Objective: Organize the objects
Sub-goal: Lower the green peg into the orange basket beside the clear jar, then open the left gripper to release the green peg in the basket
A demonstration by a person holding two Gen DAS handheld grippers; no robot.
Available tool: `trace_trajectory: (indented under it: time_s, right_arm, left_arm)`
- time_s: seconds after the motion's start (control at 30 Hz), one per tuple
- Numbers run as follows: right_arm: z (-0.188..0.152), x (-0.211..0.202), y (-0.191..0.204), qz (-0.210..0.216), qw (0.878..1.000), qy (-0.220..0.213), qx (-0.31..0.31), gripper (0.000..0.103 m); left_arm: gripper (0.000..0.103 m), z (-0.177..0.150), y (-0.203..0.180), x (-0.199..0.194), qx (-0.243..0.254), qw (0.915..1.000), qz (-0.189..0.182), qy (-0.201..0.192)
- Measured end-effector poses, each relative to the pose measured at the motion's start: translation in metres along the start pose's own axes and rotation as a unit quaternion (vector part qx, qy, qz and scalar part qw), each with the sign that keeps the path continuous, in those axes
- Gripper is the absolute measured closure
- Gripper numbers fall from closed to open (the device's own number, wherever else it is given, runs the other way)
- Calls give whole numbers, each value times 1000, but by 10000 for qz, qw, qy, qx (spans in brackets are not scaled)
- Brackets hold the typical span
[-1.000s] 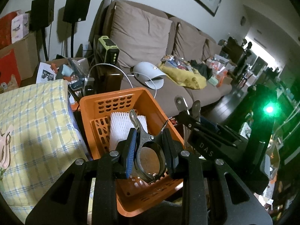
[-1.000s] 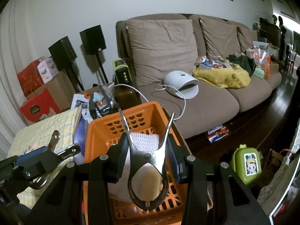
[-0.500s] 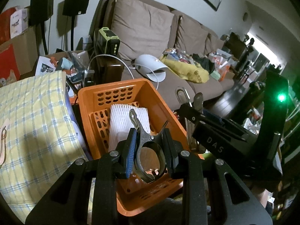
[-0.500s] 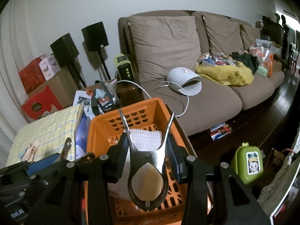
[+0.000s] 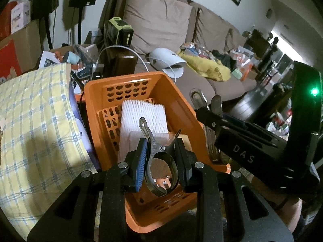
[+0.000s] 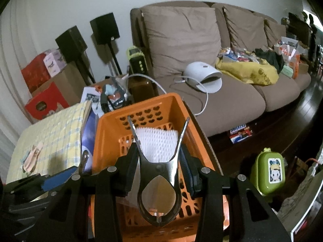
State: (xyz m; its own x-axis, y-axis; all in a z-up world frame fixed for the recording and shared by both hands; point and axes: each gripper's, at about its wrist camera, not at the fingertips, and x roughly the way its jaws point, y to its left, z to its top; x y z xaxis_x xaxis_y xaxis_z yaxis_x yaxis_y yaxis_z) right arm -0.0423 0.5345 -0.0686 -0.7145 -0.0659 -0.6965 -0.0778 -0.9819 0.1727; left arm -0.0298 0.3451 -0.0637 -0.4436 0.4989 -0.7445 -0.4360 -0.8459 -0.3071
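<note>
An orange plastic basket [image 5: 125,80] holds a white foam net sleeve [image 5: 143,115]. My left gripper [image 5: 161,155] is shut on a metal spring clip [image 5: 155,143] and hangs over the basket's near end. In the right wrist view, my right gripper [image 6: 159,161] is shut on a second metal spring clip [image 6: 155,169], handles pointing up, above the same basket [image 6: 137,104] and foam net [image 6: 157,141]. The right gripper [image 5: 242,139] shows at the basket's right rim in the left wrist view. At the lower left of the right wrist view is the left gripper [image 6: 50,183].
A yellow checked cloth [image 5: 30,121] lies left of the basket, with wooden pegs [image 6: 33,157] on it. Behind stand a brown sofa [image 6: 181,40] with a white dome device [image 6: 201,76], speakers and boxes. A green lunch box [image 6: 269,171] sits on the dark floor at right.
My left gripper has sunk toward the basket with its clip, so the basket looks larger and nearer. The right gripper has stayed nearly in place, still holding its clip.
</note>
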Motion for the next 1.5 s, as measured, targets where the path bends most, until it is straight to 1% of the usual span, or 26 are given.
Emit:
trace_trajectory:
  time_s: [0.17, 0.37, 0.5, 0.63, 0.83, 1.07, 1.2, 1.27, 1.33, 1.43, 1.5]
  right_arm:
    - [-5, 16, -4, -78, 9990, 428, 121, 62]
    - [-8, 21, -8, -140, 9978, 595, 245, 62]
    - [-8, 22, -9, -182, 9975, 643, 250, 62]
    - [-9, 23, -9, -206, 9972, 671, 248, 62]
    - [-10, 25, -11, -227, 9967, 734, 251, 62]
    - [-12, 28, -8, -237, 9962, 807, 215, 62]
    - [-13, 30, -7, -239, 9959, 855, 194, 62]
    - [-13, 31, -7, -244, 9957, 873, 188, 62]
    - [-13, 31, -7, -248, 9956, 881, 187, 62]
    - [-14, 31, -6, -246, 9955, 896, 179, 62]
    - [-14, 31, -6, -246, 9955, 904, 169, 62]
  left_arm:
    - [77, -4, 3, 10, -32, 9999, 12, 139]
    - [77, -13, 2, 25, 72, 9993, 82, 353]
    - [77, -21, 1, 36, 133, 9986, 105, 505]
    - [77, -31, -2, 51, 280, 9975, 292, 587]
    - [78, -43, -3, 65, 326, 9962, 274, 761]
    - [78, -47, -5, 67, 360, 9958, 219, 810]
    - [78, -48, -6, 66, 334, 9954, 101, 891]
    - [78, -50, -9, 66, 457, 9940, 209, 974]
    - [76, -52, -12, 64, 516, 9935, 214, 990]
    - [71, -53, -10, 61, 429, 9936, 95, 1036]
    - [68, -53, -7, 60, 404, 9935, 139, 1053]
